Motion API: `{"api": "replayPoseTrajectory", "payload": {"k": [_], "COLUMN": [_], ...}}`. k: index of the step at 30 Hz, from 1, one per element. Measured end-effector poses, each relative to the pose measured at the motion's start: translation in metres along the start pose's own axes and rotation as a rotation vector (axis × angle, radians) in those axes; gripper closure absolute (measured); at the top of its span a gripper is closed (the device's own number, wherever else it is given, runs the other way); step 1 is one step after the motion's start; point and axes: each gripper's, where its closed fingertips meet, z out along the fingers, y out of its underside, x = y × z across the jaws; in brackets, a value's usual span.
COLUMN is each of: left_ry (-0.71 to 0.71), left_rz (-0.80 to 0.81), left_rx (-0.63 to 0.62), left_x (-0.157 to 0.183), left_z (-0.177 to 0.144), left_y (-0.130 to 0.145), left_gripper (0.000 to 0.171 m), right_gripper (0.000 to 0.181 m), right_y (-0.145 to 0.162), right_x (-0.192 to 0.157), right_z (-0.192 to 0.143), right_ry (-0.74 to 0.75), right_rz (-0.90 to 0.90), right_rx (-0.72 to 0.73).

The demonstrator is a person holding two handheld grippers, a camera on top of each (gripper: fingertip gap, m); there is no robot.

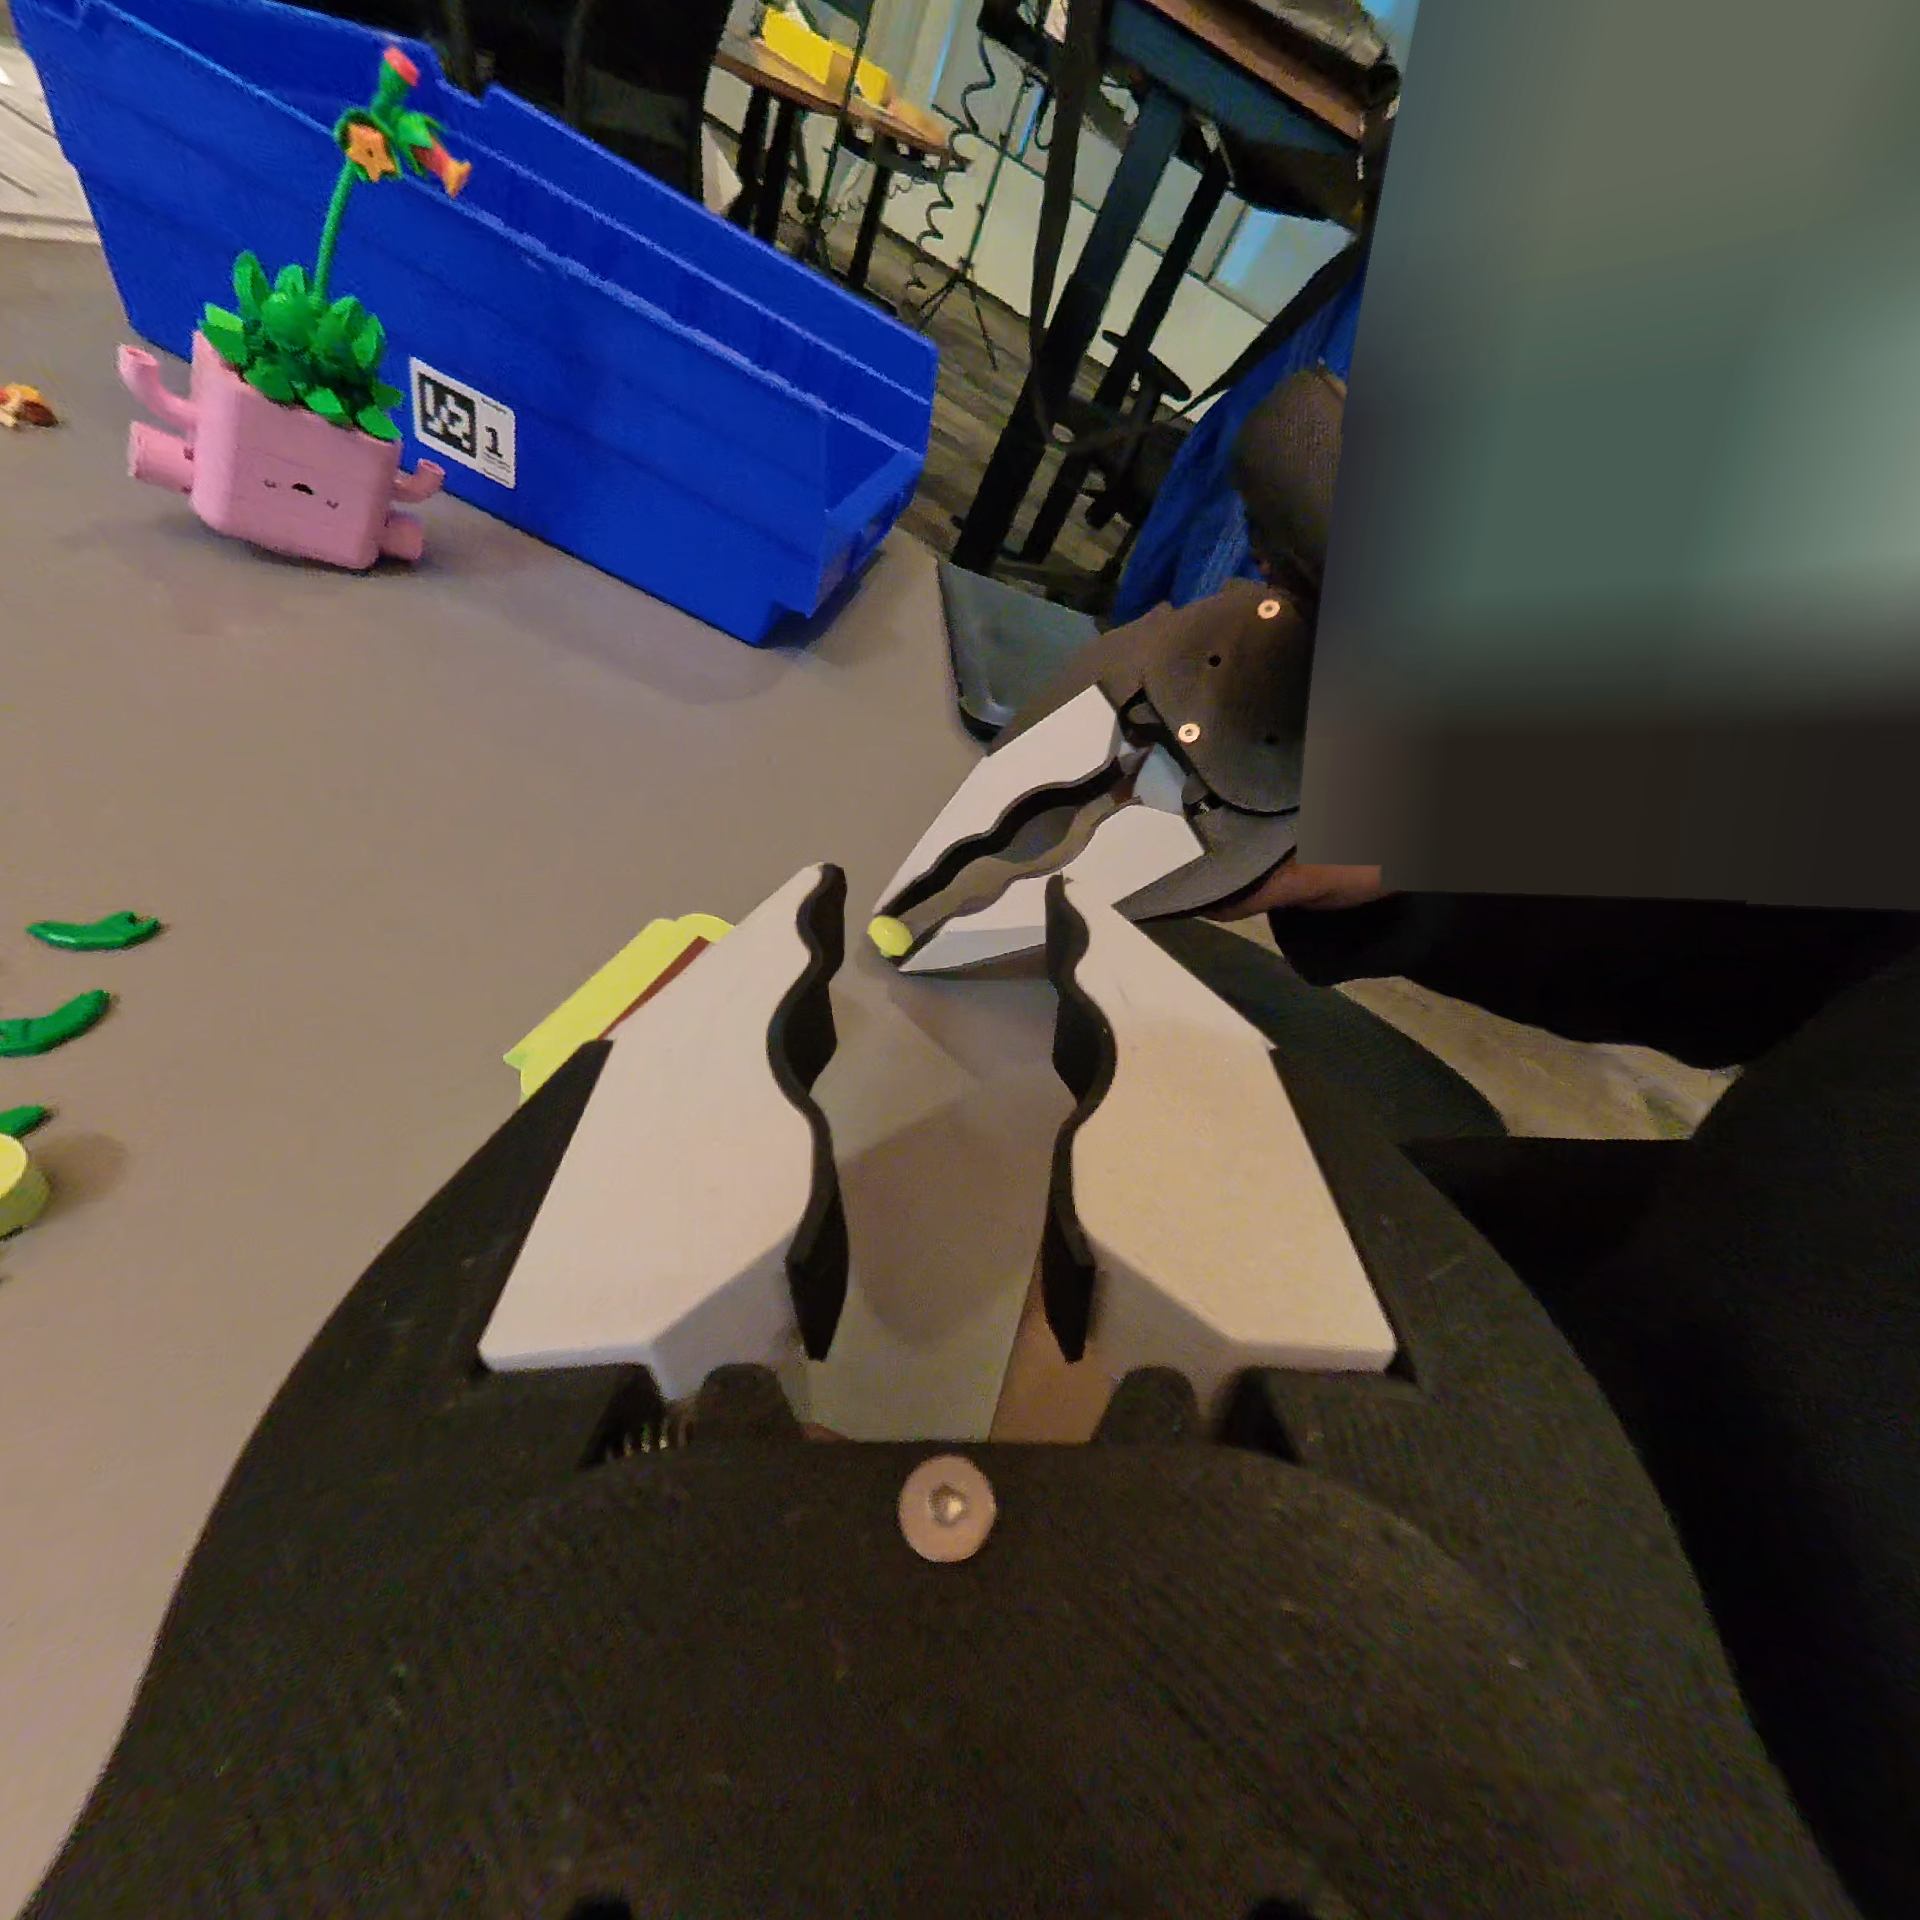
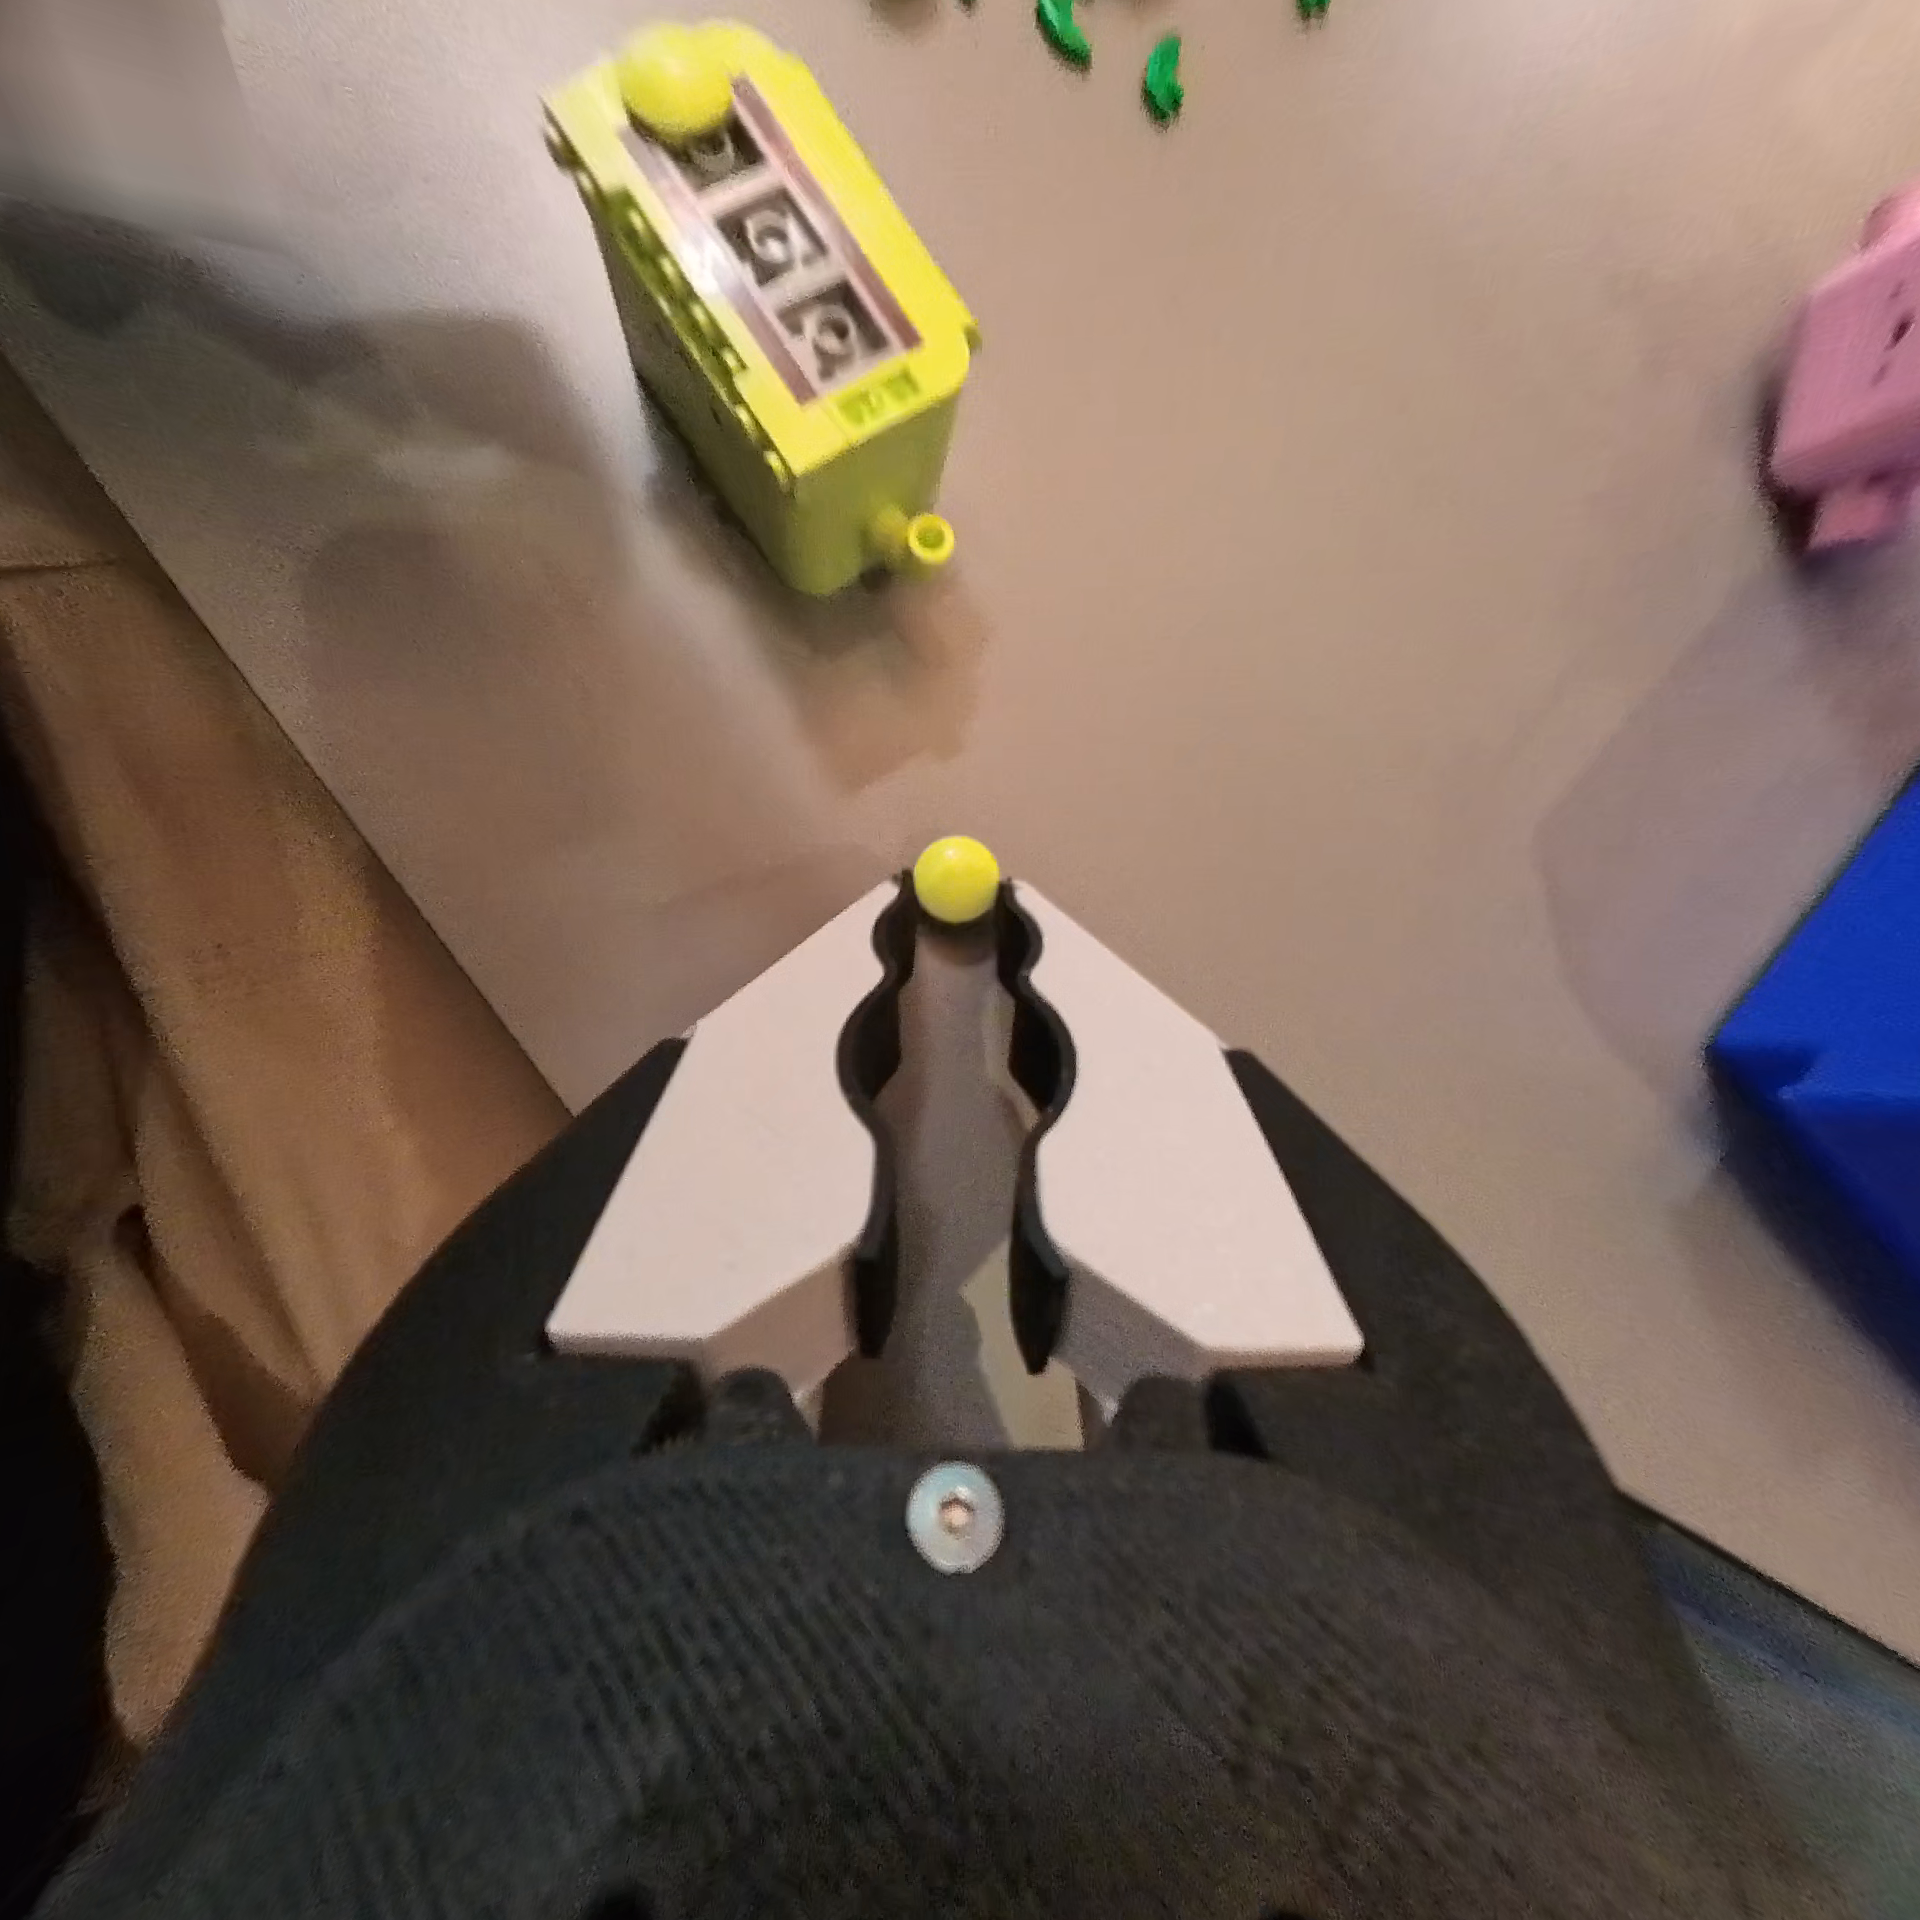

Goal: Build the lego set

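My right gripper (image 2: 956, 896) is shut on a small lime-yellow ball piece (image 2: 956, 879) at its fingertips, above the grey table. It shows in the left wrist view (image 1: 896, 940) too, with the ball (image 1: 889, 935) at its tip. A lime-yellow lego pot (image 2: 790, 312) lies ahead of it, with a matching ball (image 2: 675, 88) on its far end and a small peg (image 2: 928, 542) at its near corner. My left gripper (image 1: 940, 894) is open and empty, just in front of the right gripper's tip. The pot (image 1: 613, 997) is partly hidden behind my left finger.
A finished pink lego pot with a green plant (image 1: 296, 457) stands at the far left, blurred in the right wrist view (image 2: 1855, 416). A blue bin (image 1: 582, 374) is behind it. Several green leaf pieces (image 1: 94, 930) lie at the left. The table edge (image 2: 312, 748) runs close by. There is about 12 centimeters between the tips of the two grippers. My left gripper's tips are some 5 centimeters from the lime-yellow lego pot (image 2: 790, 312).
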Motion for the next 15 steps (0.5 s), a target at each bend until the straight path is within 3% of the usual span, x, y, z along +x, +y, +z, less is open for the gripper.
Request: {"api": "replayPoseTrajectory", "payload": {"k": [15], "left_ry": [-0.036], "left_rz": [-0.032], "left_rx": [0.005], "left_x": [-0.0082], "left_z": [0.0079], "left_y": [-0.0004], "left_gripper": [0.138], "right_gripper": [0.168], "right_y": [-0.0002], "right_x": [-0.0018], "right_z": [0.0014], "right_ry": [-0.065], "right_rz": [0.049], "right_rx": [-0.001]}}
